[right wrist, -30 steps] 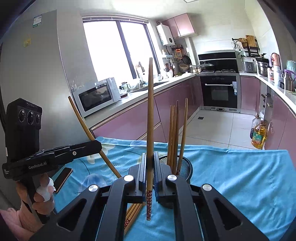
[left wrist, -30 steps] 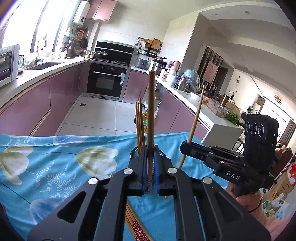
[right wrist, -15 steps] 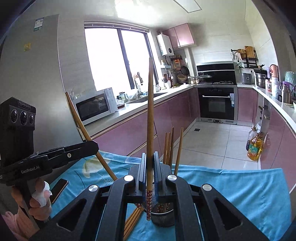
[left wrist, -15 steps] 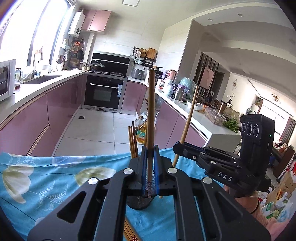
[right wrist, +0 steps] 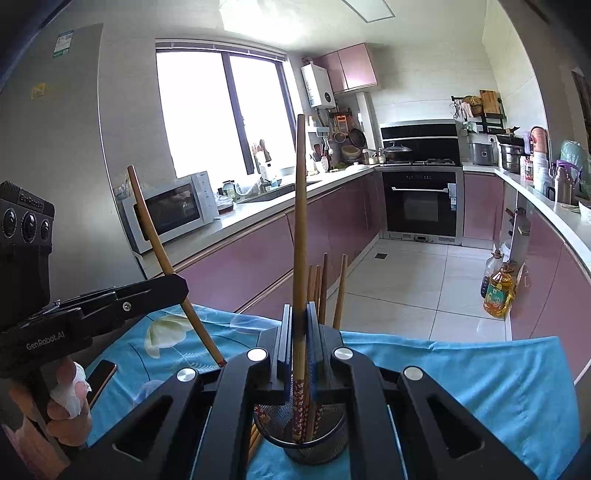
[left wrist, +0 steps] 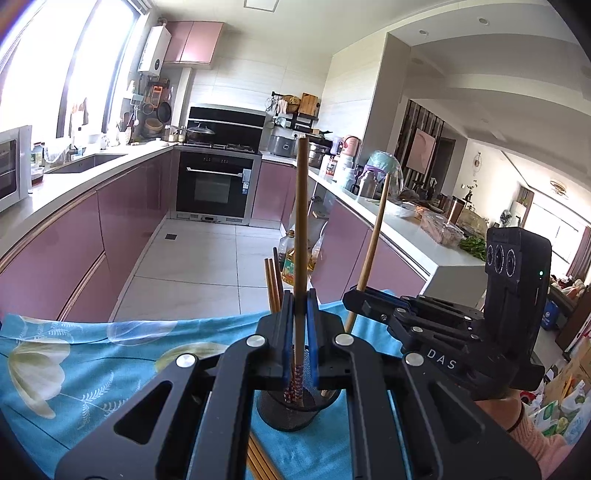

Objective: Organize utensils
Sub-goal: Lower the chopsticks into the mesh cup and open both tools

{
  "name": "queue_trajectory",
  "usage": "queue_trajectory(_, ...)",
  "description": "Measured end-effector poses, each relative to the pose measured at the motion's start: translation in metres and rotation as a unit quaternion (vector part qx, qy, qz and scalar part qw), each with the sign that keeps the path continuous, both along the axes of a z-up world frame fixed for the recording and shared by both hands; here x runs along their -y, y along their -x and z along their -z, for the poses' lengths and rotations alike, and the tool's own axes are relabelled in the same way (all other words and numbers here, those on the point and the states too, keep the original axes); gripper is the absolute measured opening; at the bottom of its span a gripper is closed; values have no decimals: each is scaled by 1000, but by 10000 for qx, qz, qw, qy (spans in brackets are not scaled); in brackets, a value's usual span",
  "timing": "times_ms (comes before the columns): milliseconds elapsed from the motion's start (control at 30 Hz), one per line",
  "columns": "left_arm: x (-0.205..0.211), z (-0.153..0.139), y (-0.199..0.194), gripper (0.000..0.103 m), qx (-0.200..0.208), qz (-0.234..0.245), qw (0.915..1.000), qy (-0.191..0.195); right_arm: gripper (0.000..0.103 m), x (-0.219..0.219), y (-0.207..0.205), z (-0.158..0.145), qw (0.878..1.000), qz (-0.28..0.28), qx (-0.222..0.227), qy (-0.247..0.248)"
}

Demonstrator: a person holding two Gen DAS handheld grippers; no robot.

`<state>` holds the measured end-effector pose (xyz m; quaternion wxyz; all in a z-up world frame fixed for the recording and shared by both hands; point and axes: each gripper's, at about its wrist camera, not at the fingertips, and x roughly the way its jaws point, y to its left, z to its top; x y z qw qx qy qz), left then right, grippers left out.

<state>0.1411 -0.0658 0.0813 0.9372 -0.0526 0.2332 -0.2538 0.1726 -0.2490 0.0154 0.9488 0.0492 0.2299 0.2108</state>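
U-shaped kitchen, daylit. Large window over the sink counter; white microwave beside a tall grey refrigerator. Pink glossy base cabinets, pale worktops, built-in black oven under a black hood. Light grey tiled floor. White wall-mounted boiler. Recessed ceiling panel. Living area beyond, to the right.

Mesh holder stands on the tablecloth, several chopsticks upright in it.
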Motion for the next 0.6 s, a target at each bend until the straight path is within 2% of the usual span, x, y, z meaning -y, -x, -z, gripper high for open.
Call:
queue_trajectory(333, 16, 21, -15, 7, -259, -12, 9992, -318, 6, -3, -12, 19, 9995, 29, -308, 112)
queue_trajectory(600, 29, 42, -30, 8, -593, 146, 9964, -587, 6, -8, -20, 37, 9962, -49, -789, 358)
